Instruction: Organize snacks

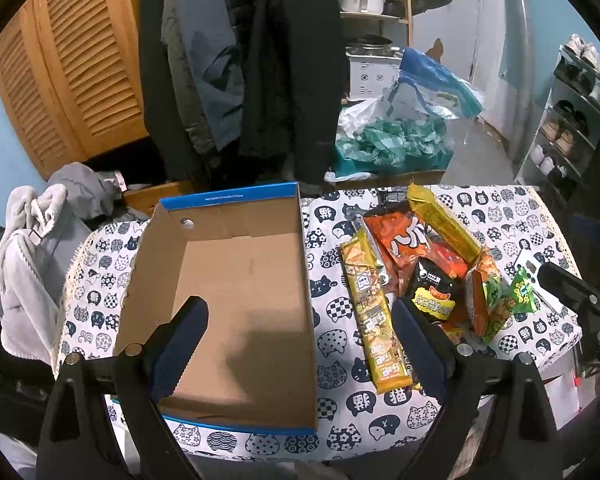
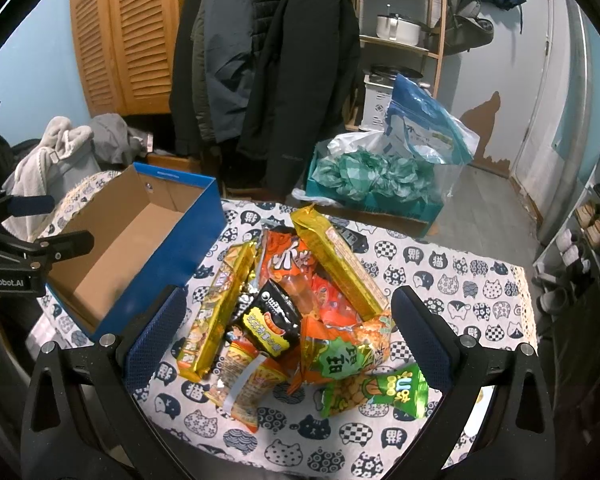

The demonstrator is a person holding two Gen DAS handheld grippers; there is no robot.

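Cotton-looking white tablecloth [image 1: 332, 432] printed with navy cat faces covered the table, a lace trim along its left edge. On it sat an open cardboard shoebox with blue outer walls [image 1: 228, 280], its brown floor bare, and just to its right a heap of foil snack packets [image 2: 300, 320]: long gold ones, orange ones, a black one, and a small green packet [image 2: 380, 396] at the near edge (all lying outside the box). The left gripper [image 1: 300, 344] hung over the box's right wall with its blue-padded fingers wide apart, gripping nothing. The right gripper [image 2: 286, 332] hovered above the heap, likewise spread and empty. Behind the table hung dark coats [image 1: 260, 60] beside louvred wooden doors [image 1: 72, 76]; a box of crumpled green plastic bags [image 2: 364, 176] stood on the floor, a shoe rack [image 1: 572, 112] at the right wall.
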